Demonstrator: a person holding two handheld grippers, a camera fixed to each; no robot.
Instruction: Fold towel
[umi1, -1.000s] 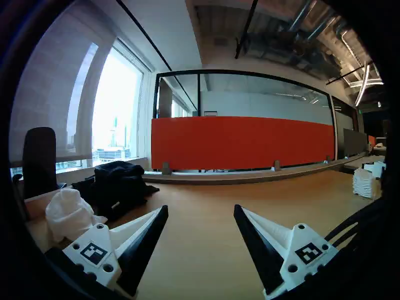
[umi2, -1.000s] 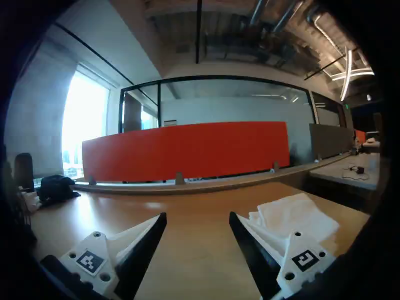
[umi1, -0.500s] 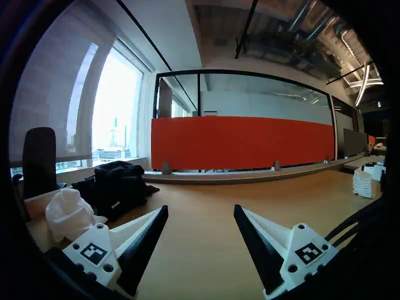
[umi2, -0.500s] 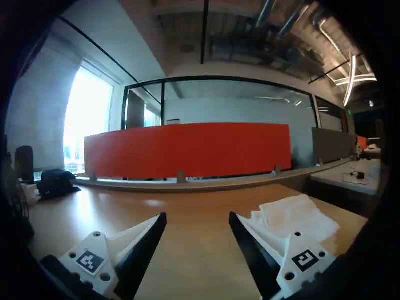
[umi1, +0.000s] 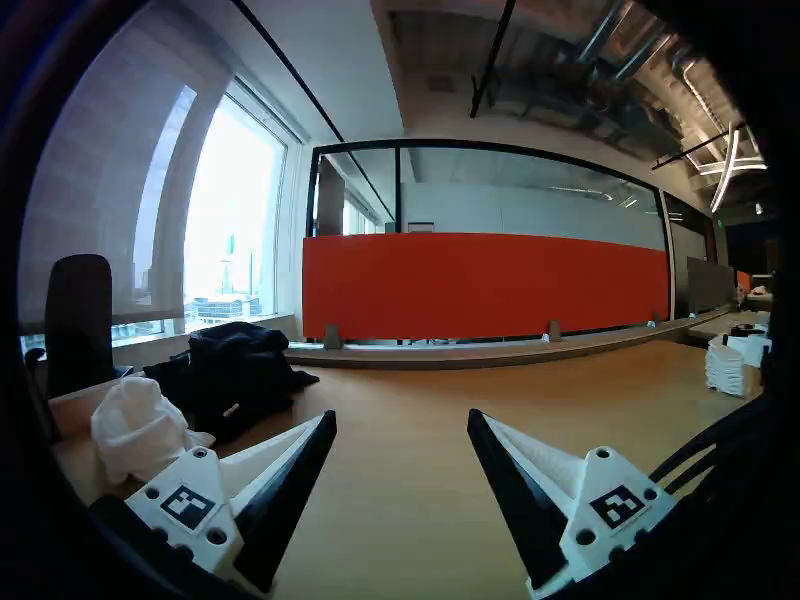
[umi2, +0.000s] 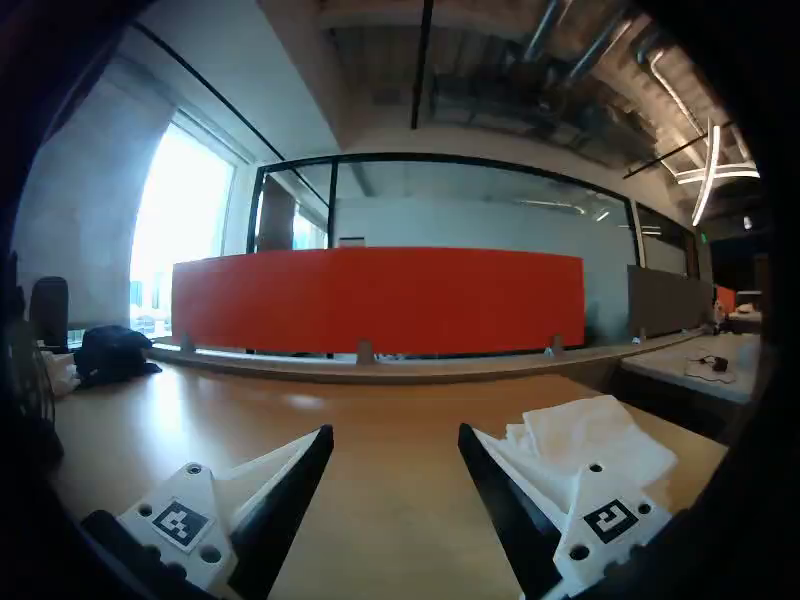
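Note:
A stack of folded white towels (umi2: 590, 445) lies on the wooden table (umi2: 390, 420) at the right of the right gripper view, just behind my right finger. My right gripper (umi2: 396, 445) stands open above the table with nothing between its fingers. In the left gripper view the same stack (umi1: 732, 366) sits far off at the right edge. A crumpled white towel (umi1: 140, 425) lies at the left, beside my left gripper (umi1: 402, 430), which is open and holds nothing. Both grippers hover low over the bare tabletop.
A black bundle of cloth (umi1: 235, 370) lies behind the crumpled towel, seen small as a dark heap (umi2: 112, 354) in the right gripper view. An orange partition (umi1: 480, 285) runs along the table's far edge. A dark chair back (umi1: 78, 320) stands at the left. A neighbouring desk (umi2: 700, 365) lies to the right.
The right gripper view has swung slightly, so the partition and window have shifted right and a little down. The left gripper has stayed still. Both grippers remain open.

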